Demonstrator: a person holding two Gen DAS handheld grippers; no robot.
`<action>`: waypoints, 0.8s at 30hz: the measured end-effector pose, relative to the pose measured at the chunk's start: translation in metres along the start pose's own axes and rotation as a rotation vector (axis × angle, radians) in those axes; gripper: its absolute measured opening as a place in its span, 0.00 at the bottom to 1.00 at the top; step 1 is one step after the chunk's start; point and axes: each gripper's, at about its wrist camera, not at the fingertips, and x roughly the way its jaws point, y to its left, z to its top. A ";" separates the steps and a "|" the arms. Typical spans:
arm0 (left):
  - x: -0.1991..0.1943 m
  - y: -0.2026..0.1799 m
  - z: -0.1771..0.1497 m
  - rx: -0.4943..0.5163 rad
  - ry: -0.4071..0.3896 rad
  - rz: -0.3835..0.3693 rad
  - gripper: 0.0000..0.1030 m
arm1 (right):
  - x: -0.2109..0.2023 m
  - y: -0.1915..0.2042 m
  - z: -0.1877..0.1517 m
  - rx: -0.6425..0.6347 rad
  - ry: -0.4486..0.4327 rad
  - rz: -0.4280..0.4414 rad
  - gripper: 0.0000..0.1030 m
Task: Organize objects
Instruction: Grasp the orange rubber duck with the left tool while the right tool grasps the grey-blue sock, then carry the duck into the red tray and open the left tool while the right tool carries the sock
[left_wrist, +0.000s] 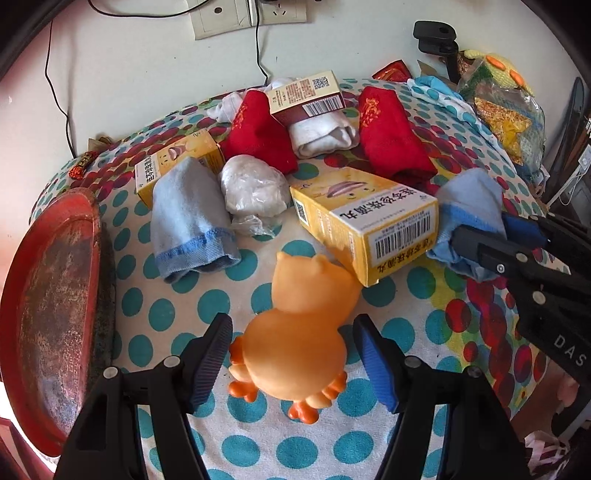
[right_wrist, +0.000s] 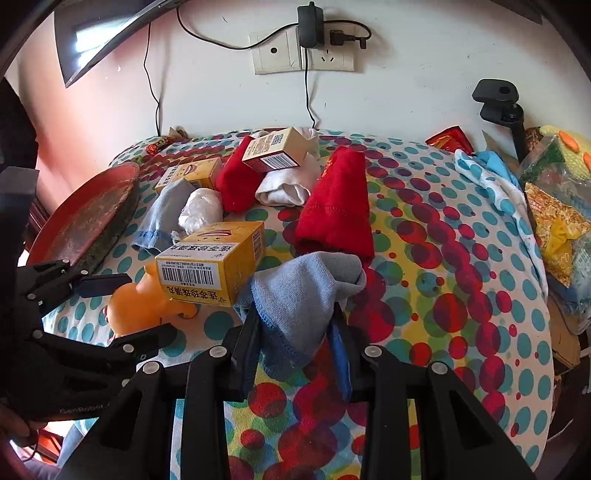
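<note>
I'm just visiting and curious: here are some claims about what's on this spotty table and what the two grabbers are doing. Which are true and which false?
1. The right gripper is closed on a blue sock. True.
2. The left gripper is squeezing the orange toy. False: its fingers stand open on either side of the toy, with gaps showing.
3. Two red socks lie on the table. True.
4. The nearest yellow box rests partly on the orange toy. True.
5. The red tray is full of socks. False: nothing lies in it.
</note>
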 end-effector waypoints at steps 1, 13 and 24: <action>0.000 0.001 0.000 -0.006 0.000 0.004 0.58 | -0.002 -0.001 -0.001 0.003 -0.005 0.000 0.31; -0.019 0.005 -0.008 0.012 -0.023 0.014 0.55 | -0.015 -0.004 -0.005 0.051 -0.021 -0.002 0.31; -0.056 0.069 -0.023 -0.056 -0.081 0.090 0.55 | -0.030 0.006 -0.003 0.063 -0.043 -0.037 0.31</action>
